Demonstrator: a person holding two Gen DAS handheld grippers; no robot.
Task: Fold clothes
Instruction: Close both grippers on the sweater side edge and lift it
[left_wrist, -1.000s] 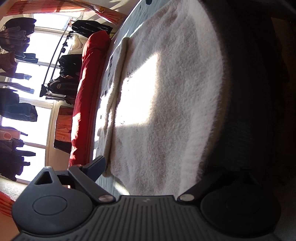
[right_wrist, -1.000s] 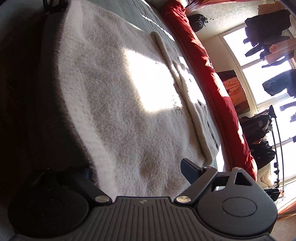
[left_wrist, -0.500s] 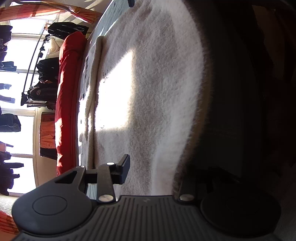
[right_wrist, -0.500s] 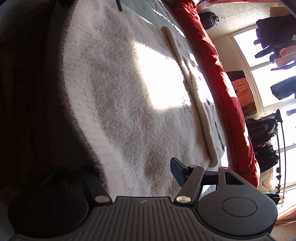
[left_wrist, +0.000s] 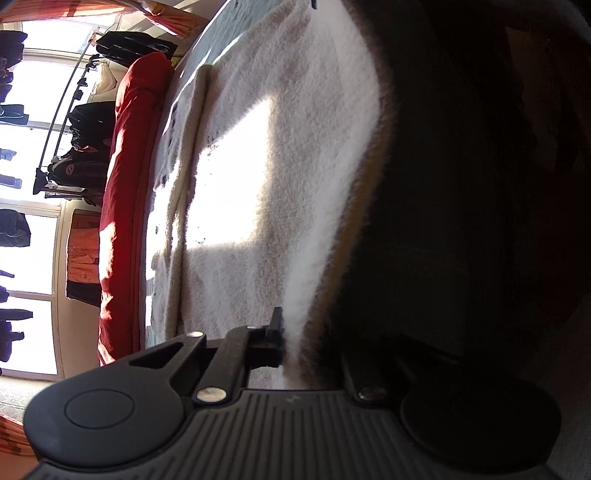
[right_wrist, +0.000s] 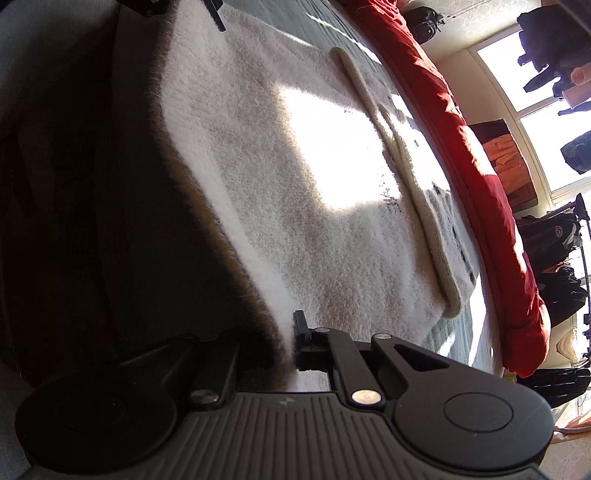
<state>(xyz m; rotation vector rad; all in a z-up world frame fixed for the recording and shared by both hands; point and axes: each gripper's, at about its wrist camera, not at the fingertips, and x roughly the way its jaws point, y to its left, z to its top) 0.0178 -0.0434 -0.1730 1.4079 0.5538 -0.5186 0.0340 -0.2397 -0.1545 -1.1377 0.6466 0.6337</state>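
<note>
Left claw (left_wrist: 295, 338) and right claw (right_wrist: 286, 341) each clamp the fluffy white garment's (left_wrist: 280, 155) near edge

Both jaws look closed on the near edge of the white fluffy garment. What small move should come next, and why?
Probably lift both grippers together and carry the near edge toward the far side. The left gripper and right gripper have just closed on the edge of the fuzzy white garment, which lies flat, unfolded.

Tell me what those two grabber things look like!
Both are black plastic. The left gripper and right gripper each have a ribbed, striped front plate, a big round disc on either side, shiny silver screws at the joints, and flat, thin black fingers. No cables, hands or sleeves show.
</note>
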